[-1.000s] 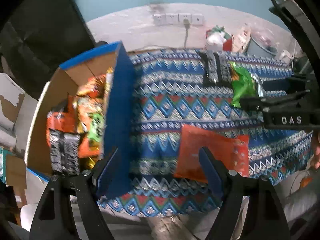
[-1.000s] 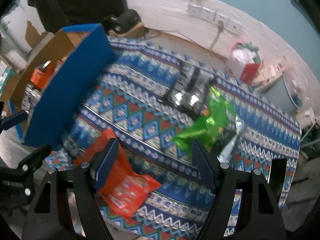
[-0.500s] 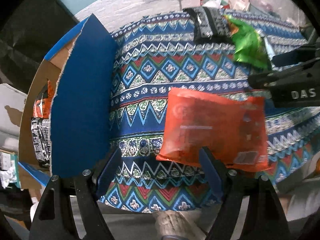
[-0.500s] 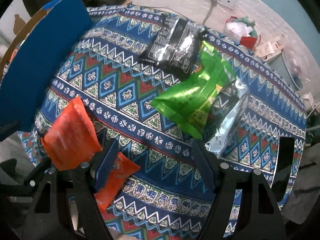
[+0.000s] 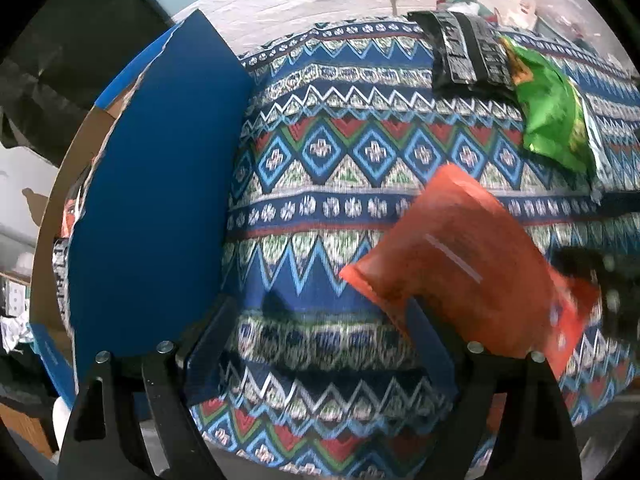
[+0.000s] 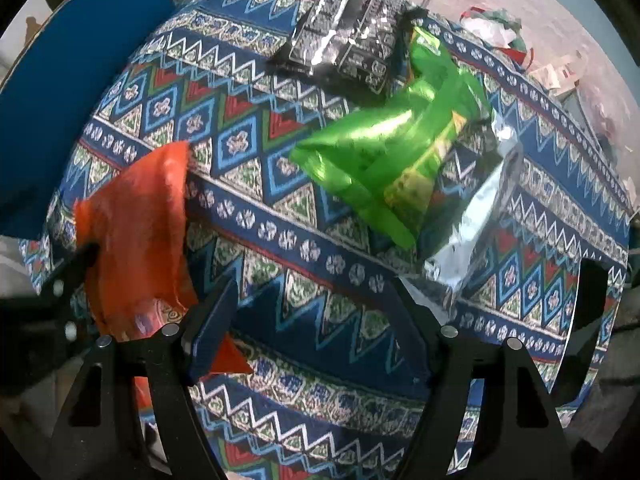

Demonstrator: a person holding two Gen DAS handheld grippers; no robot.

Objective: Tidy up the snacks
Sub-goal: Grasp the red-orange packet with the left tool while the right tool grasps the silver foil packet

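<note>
Here, a patterned blue cloth point(image 5: 340, 208) covers the worktop, with a cardboard box point(image 5: 152, 208) standing at its left edge, blue outer wall toward the camera; a few snack packs show inside it at the far left. On the cloth, toward the back, a black snack pack point(image 6: 344, 36) lies flat, and a green snack bag point(image 6: 384, 148) overlaps its near corner, with a silver bag point(image 6: 476, 216) just beside the green one. An orange snack bag point(image 5: 468, 276) sits raised and tilted over the cloth's near right part, blurred. In the right wrist view it meets the left gripper point(image 5: 320, 328), though whether that one pinches it cannot be told. The right gripper point(image 6: 312, 312) hovers with jaws spread, holding nothing, near the green bag.
</note>
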